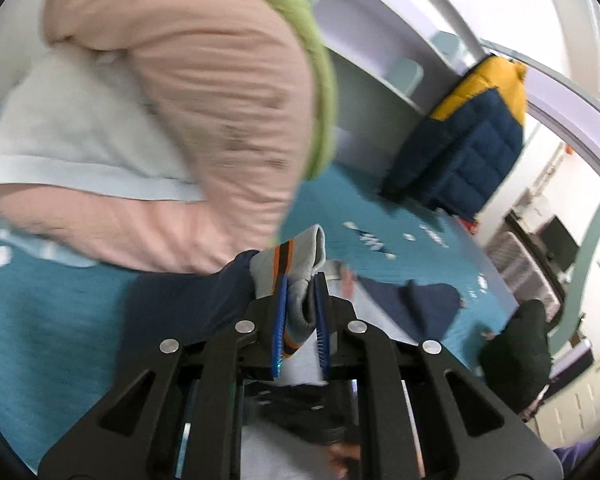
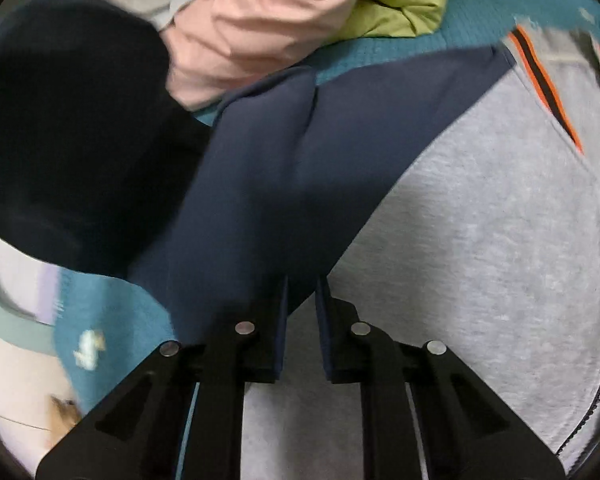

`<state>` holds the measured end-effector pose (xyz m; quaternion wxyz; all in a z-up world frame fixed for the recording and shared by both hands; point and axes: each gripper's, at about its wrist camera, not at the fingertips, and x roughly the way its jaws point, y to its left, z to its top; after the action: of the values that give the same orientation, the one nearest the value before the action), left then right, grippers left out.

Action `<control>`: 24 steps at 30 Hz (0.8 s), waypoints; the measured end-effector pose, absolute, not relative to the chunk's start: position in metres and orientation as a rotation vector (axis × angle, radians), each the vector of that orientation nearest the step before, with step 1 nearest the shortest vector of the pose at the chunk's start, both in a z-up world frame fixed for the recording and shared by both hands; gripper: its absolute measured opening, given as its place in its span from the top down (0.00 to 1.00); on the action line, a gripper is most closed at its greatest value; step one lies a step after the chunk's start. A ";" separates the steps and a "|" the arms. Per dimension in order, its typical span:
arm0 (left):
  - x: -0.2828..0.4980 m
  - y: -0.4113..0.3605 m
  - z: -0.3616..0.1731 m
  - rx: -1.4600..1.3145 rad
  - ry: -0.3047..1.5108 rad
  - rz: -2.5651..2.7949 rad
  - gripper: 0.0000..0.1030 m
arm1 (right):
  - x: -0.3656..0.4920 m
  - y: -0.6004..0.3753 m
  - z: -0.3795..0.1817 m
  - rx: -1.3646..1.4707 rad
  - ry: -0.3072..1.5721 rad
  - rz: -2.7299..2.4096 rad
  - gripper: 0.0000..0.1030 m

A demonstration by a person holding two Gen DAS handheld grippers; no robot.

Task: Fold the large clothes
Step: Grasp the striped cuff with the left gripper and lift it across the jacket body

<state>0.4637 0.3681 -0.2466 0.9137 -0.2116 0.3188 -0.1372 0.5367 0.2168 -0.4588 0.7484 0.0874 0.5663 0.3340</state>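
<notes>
A grey zip jacket (image 2: 480,220) with navy sleeves (image 2: 268,168) and orange-and-black stripes lies on a teal bedspread (image 1: 52,320). In the left wrist view my left gripper (image 1: 302,280) is shut on the jacket's grey striped cuff (image 1: 296,252), held up above the bed, and the navy sleeve (image 1: 204,296) trails off to its left. My right gripper (image 2: 303,284) points down onto the jacket where the navy sleeve meets the grey body. Its jaws stand narrow and pinch a fold of that fabric.
A pile of pink (image 1: 220,100), pale grey and lime-green clothes (image 1: 320,80) lies further along the bed. A blue-and-yellow puffer jacket (image 1: 468,132) sits by the bed's far edge. A black-gloved hand (image 1: 516,348) shows at right. A black mass (image 2: 68,128) fills the right wrist view's left side.
</notes>
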 end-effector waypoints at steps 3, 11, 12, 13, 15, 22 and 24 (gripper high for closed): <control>0.486 0.323 -0.247 -0.449 0.675 -0.346 0.88 | 0.535 0.177 -0.450 0.245 1.216 0.705 0.83; 0.533 0.205 -0.258 -0.516 0.679 -0.463 0.88 | 0.533 0.000 -0.423 0.139 1.063 0.472 0.83; 0.540 0.184 -0.263 -0.529 0.689 -0.478 0.88 | 0.533 -0.029 -0.418 0.109 1.045 0.416 0.83; 0.546 0.168 -0.267 -0.524 0.700 -0.478 0.88 | 0.532 -0.054 -0.414 0.082 1.028 0.366 0.82; 0.557 0.137 -0.280 -0.519 0.727 -0.479 0.88 | 0.533 -0.105 -0.405 0.022 0.990 0.264 0.79; 0.592 0.062 -0.344 -0.515 0.873 -0.442 0.88 | 0.541 -0.232 -0.366 -0.122 0.878 0.005 0.71; 0.596 0.052 -0.359 -0.520 0.896 -0.445 0.88 | 0.546 -0.247 -0.360 -0.131 0.853 -0.032 0.71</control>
<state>0.5958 0.0519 -0.3592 0.8454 -0.2463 0.4245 -0.2108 0.5455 -0.2469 -0.3601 0.9083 -0.0635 0.4132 -0.0155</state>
